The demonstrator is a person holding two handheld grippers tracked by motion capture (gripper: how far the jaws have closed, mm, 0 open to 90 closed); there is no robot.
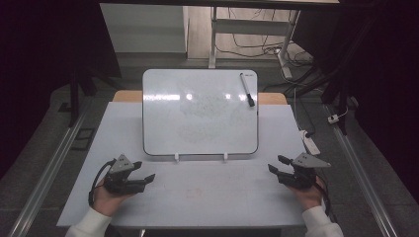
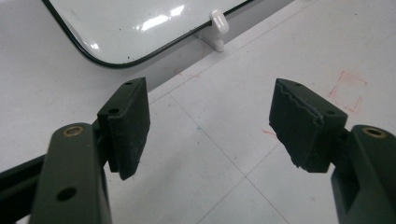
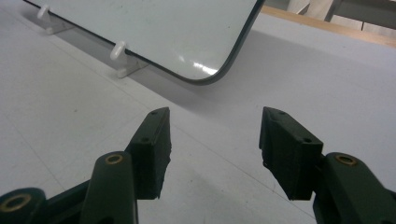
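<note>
Rounded white whiteboard [image 1: 200, 112] propped far-centre, smudged; black marker pen [image 1: 247, 89] untouched at its top right. Left gripper [image 1: 143, 178] and right gripper [image 1: 276, 164] gaping, empty, resting near. Work seemingly not begun.

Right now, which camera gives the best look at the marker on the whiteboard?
The high view: the marker lies whole at the whiteboard's upper right corner. The left and right gripper views catch just the board's lower corners and clips, not the marker.

Power strip [image 1: 311, 142] and cables [image 1: 257, 47] on floor.
</note>
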